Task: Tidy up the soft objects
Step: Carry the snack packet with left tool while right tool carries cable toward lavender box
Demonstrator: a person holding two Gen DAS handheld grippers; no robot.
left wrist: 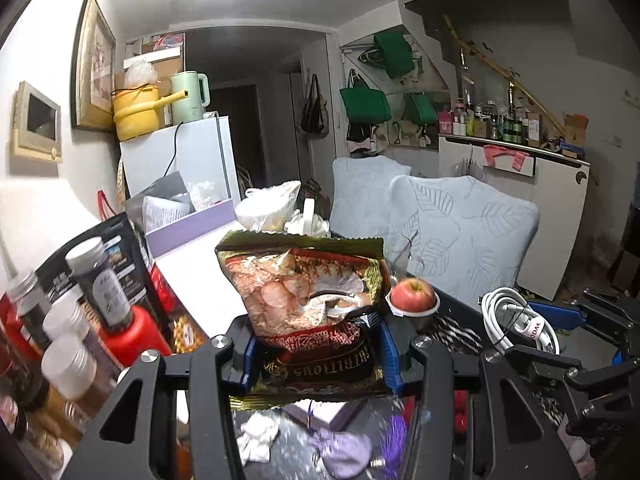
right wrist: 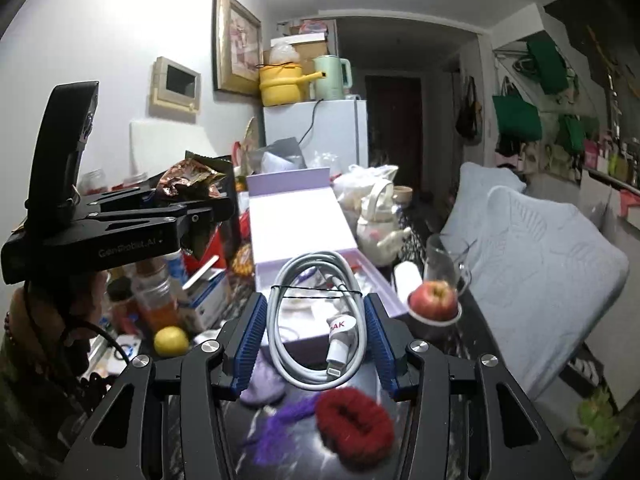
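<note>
One snack bag (left wrist: 308, 296), crinkled foil, sits clamped between the blue pads of our left gripper (left wrist: 314, 354), lifted above the table. Beside it we count one apple (left wrist: 413, 295) in a small cup and two pale leaf-print cushions (left wrist: 460, 228).

From the right wrist, our right gripper (right wrist: 316, 340) grips one coiled white cable (right wrist: 316, 320) above one open lilac box (right wrist: 300, 216). One red scrunchie (right wrist: 354, 416) and one lemon (right wrist: 171, 341) lie below.

We read "NUTRITIOUS", upside down, on the snack bag (left wrist: 316, 312); "KODAK", partly hidden, on the white cable (right wrist: 316, 320) tag; "GenRobot.AI" on the left gripper (right wrist: 196, 216) body.
</note>
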